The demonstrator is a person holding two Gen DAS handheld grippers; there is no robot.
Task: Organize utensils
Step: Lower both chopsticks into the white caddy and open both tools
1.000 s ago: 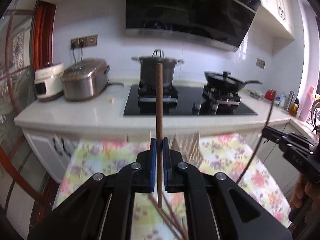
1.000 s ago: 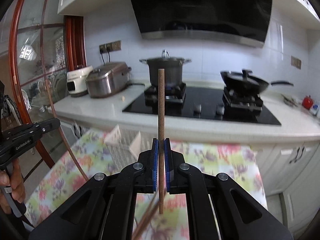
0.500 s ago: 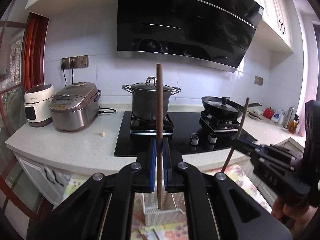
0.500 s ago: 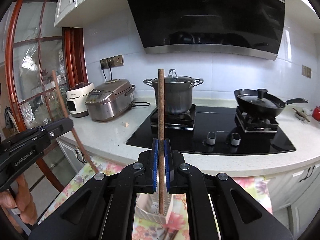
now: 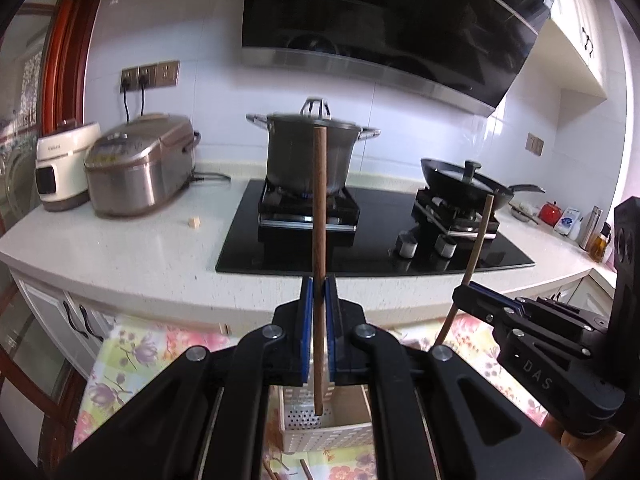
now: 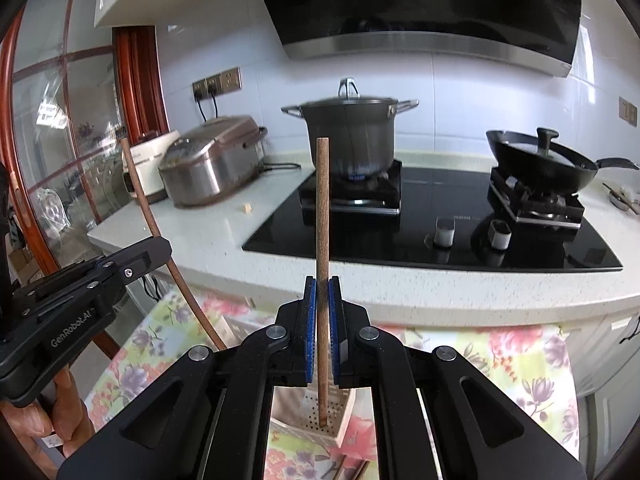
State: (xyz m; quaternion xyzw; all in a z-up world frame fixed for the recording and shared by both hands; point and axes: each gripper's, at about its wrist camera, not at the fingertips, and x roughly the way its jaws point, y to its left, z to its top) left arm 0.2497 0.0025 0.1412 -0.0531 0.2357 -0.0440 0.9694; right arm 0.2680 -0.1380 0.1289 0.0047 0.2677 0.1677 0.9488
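Note:
My left gripper point(image 5: 319, 292) is shut on a brown wooden chopstick point(image 5: 319, 216), held upright with its lower tip over a white perforated utensil basket point(image 5: 320, 428). My right gripper point(image 6: 322, 292) is shut on a second brown chopstick point(image 6: 322, 216), also upright, its tip over the same basket point(image 6: 320, 420). The right gripper point(image 5: 472, 294) with its chopstick point(image 5: 478, 240) shows at the right of the left wrist view. The left gripper point(image 6: 156, 248) with its chopstick point(image 6: 148, 208) shows at the left of the right wrist view. More chopsticks point(image 5: 272, 472) lie on the cloth below the basket.
The basket stands on a table with a flowered cloth point(image 5: 132, 356). Behind it runs a white counter point(image 5: 120, 248) with a black hob, a lidded pot point(image 5: 310, 152), a frying pan point(image 5: 468, 184), a rice cooker point(image 5: 136, 168) and a small white appliance point(image 5: 60, 164).
Both grippers have tilted down and moved closer over the basket with their chopsticks; the counter has risen in view and the basket shows more fully under both tips.

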